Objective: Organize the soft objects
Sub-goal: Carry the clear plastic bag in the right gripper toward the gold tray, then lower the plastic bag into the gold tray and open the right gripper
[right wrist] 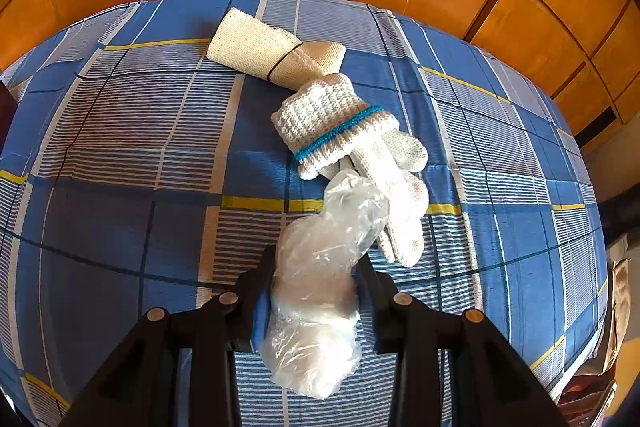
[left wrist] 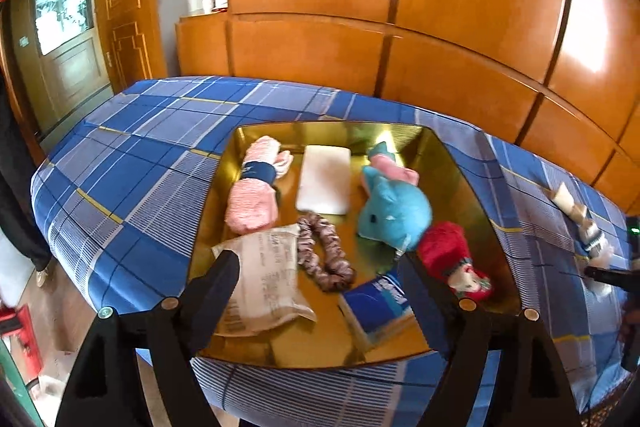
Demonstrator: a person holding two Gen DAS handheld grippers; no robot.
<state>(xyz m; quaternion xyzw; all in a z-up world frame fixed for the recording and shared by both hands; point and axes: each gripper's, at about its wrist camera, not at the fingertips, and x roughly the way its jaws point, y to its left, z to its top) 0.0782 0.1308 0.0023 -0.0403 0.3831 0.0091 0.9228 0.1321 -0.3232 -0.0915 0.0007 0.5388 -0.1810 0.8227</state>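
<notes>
Clear crinkled plastic, a bunched bag [right wrist: 320,291], sits squeezed between your right gripper [right wrist: 316,263] jaws at lower centre of the right wrist view; pads press both flanks, and the bag bulges above and below them. What fills it is too cloudy to make out. Just beyond its top edge, touching it, lies a pair of white knit gloves [right wrist: 360,147] bound by a teal band, cuffs rolled, fingertips partly under the plastic. A cream ribbed bandage roll [right wrist: 276,51] with a dark elastic around it lies at upper centre, against the glove cuffs. All rest on the blue plaid sheet [right wrist: 120,155].

Your left gripper [left wrist: 316,267] stands wide, nothing between the jaws, above the near part of the gold tray [left wrist: 460,163]. In the tray: pink towel roll [left wrist: 252,187] with a navy band, white foam block [left wrist: 324,179], teal plush [left wrist: 392,207] with a pink part, red fuzzy sock [left wrist: 452,251], satin scrunchie [left wrist: 324,251], tan printed packet [left wrist: 264,279] partly behind the left finger, blue tissue pack [left wrist: 380,303] cut off by the right finger. Print on both is unreadable.
</notes>
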